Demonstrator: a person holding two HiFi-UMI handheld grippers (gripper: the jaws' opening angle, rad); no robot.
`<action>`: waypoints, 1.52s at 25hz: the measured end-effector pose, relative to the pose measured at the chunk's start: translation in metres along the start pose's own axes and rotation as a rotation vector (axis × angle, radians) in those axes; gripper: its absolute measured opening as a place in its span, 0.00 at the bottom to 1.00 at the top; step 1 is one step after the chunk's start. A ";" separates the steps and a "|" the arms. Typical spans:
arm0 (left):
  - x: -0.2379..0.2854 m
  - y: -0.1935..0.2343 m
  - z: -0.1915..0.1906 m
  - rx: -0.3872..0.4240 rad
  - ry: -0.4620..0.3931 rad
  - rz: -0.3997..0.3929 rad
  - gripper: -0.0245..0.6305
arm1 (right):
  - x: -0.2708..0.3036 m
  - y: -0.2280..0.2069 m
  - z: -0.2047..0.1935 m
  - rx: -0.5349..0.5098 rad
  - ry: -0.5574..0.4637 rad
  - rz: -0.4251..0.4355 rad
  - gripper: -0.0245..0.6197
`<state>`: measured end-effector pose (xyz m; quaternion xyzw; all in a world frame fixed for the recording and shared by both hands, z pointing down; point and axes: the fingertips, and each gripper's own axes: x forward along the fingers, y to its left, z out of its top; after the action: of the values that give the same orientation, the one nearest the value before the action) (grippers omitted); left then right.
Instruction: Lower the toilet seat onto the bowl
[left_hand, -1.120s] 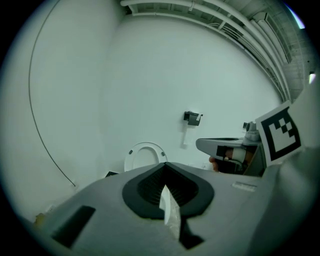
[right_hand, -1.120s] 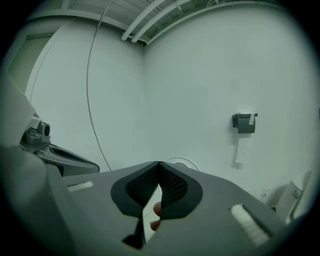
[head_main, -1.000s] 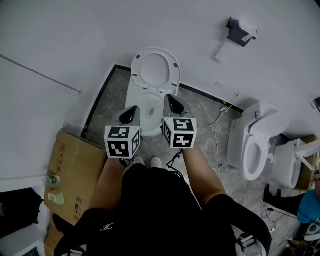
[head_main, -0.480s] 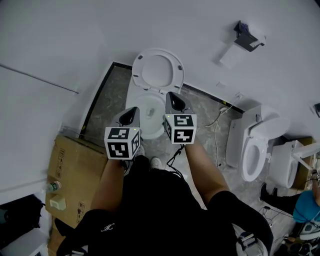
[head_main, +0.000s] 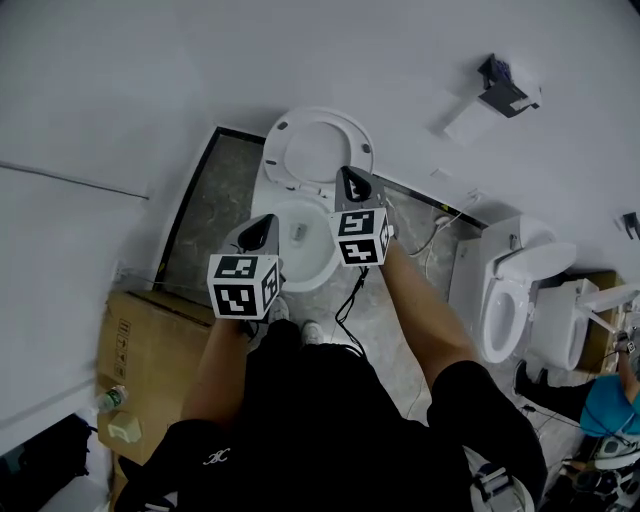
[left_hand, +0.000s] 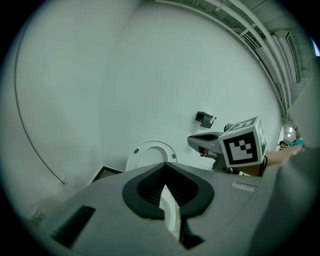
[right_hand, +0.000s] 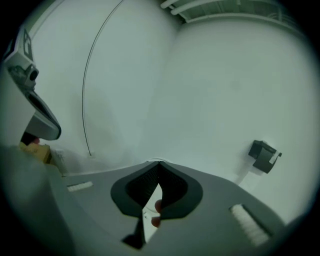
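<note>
Right gripper (head_main: 346, 175) neared upright white toilet seat (head_main: 274, 150) (bowl (head_main: 325, 262) uncovered), jaws closed & empty, same w/ left gripper (head_main: 268, 220).

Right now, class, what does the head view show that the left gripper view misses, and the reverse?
Head view only: the open toilet bowl, a cardboard box and a second toilet to the right. Left gripper view only: the jaws of the left tool seen closed together, and ceiling beams. Both: the raised toilet seat, the right tool and the wall-mounted paper holder.
</note>
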<state>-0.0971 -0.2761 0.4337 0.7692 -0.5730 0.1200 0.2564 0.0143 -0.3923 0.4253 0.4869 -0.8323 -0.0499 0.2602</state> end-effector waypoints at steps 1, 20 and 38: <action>0.005 0.005 0.003 -0.002 0.001 -0.006 0.05 | 0.010 -0.003 0.001 -0.034 0.004 -0.012 0.05; 0.075 0.070 0.029 -0.074 0.056 -0.086 0.05 | 0.177 -0.047 -0.040 -0.358 0.228 -0.081 0.16; 0.079 0.127 0.005 -0.118 0.106 0.004 0.05 | 0.256 -0.071 -0.082 -0.501 0.398 -0.139 0.14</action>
<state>-0.1929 -0.3704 0.5000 0.7440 -0.5663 0.1272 0.3311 0.0096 -0.6294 0.5708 0.4635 -0.6917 -0.1746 0.5255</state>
